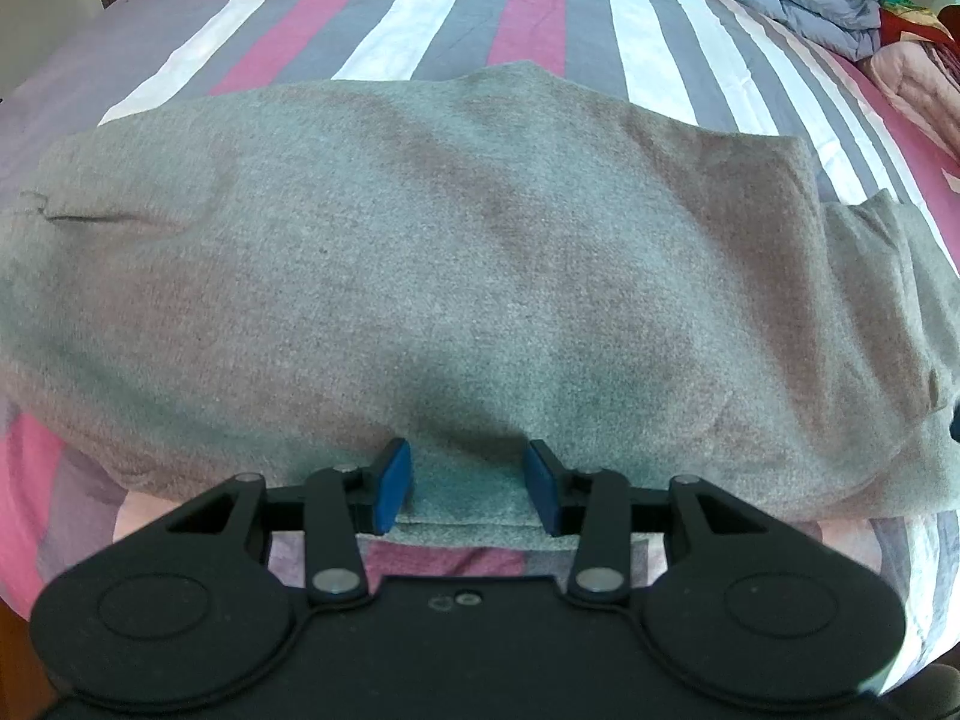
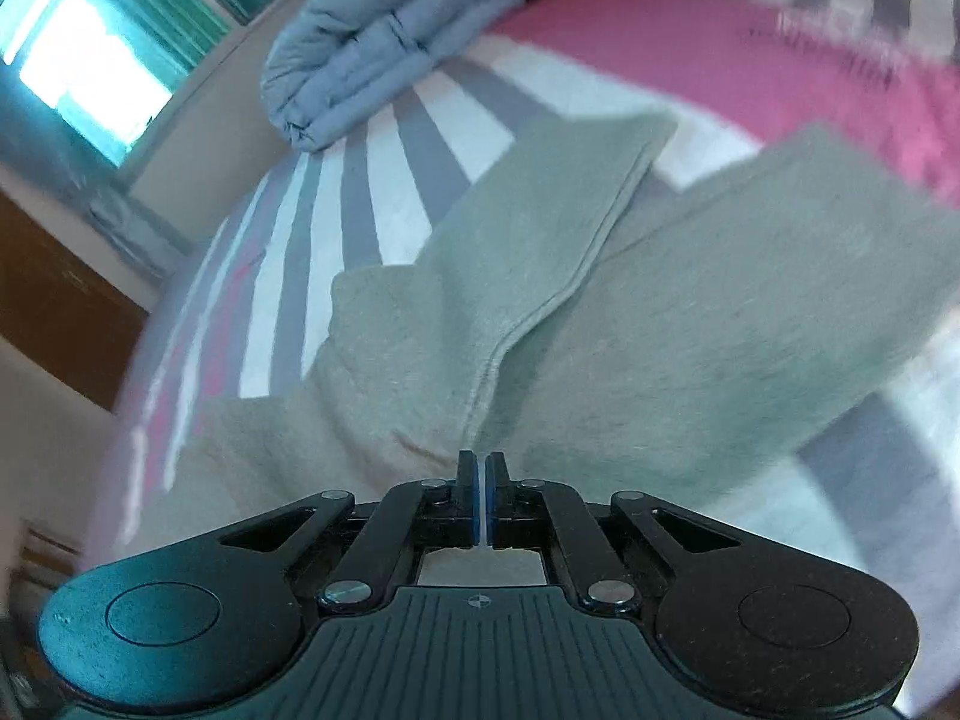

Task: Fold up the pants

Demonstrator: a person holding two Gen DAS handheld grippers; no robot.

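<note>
- The grey pants (image 1: 456, 252) are spread across the striped bed (image 1: 420, 12); in the right wrist view a seamed layer (image 2: 540, 252) is seen folded over toward 1 o'clock.
- A slipped or skewed fold could result if the near hem is pinched shallowly, since only its edge lies between the pads.
- The left tool (image 1: 468, 489) is held low at 6 o'clock, its blue pads apart and straddling the hem.
- The right tool (image 2: 482, 489) is pressed together, apparently on nothing; a thin gap of light is seen between the pads, with cloth beyond the tips.
- A folded blue quilt (image 2: 372, 60) at 11 o'clock could be snagged by a wide sweep.
</note>
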